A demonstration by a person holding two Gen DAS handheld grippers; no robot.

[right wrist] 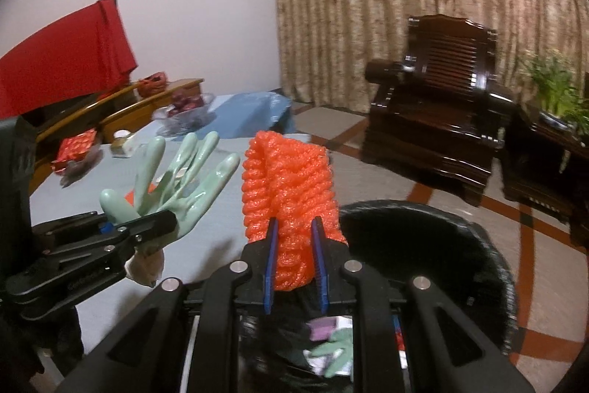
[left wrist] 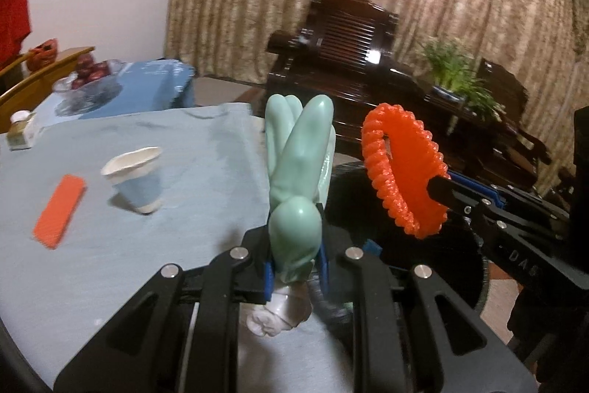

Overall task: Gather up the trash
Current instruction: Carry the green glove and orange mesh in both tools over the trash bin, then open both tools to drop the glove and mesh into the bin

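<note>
My left gripper (left wrist: pixel 296 258) is shut on a pale green rubber glove (left wrist: pixel 300 168), whose fingers stick upward; the glove (right wrist: pixel 184 172) and left gripper (right wrist: pixel 162 222) also show at the left of the right wrist view. My right gripper (right wrist: pixel 294 257) is shut on an orange foam net sleeve (right wrist: pixel 289 179), which appears as an orange ring (left wrist: pixel 403 172) at the right of the left wrist view, held by the right gripper (left wrist: pixel 438 185). Below the right gripper stands a black-lined trash bin (right wrist: pixel 493 268) holding scraps, among them another green glove (right wrist: pixel 337 350).
On the blue tablecloth (left wrist: pixel 129 245) stand a paper cup (left wrist: pixel 138 177), an orange block (left wrist: pixel 59 207), a small jar (left wrist: pixel 20 131) and a glass bowl of red fruit (left wrist: pixel 90 80). A dark wooden armchair (right wrist: pixel 438 120) and a potted plant (right wrist: pixel 556 91) stand beyond on the tiled floor.
</note>
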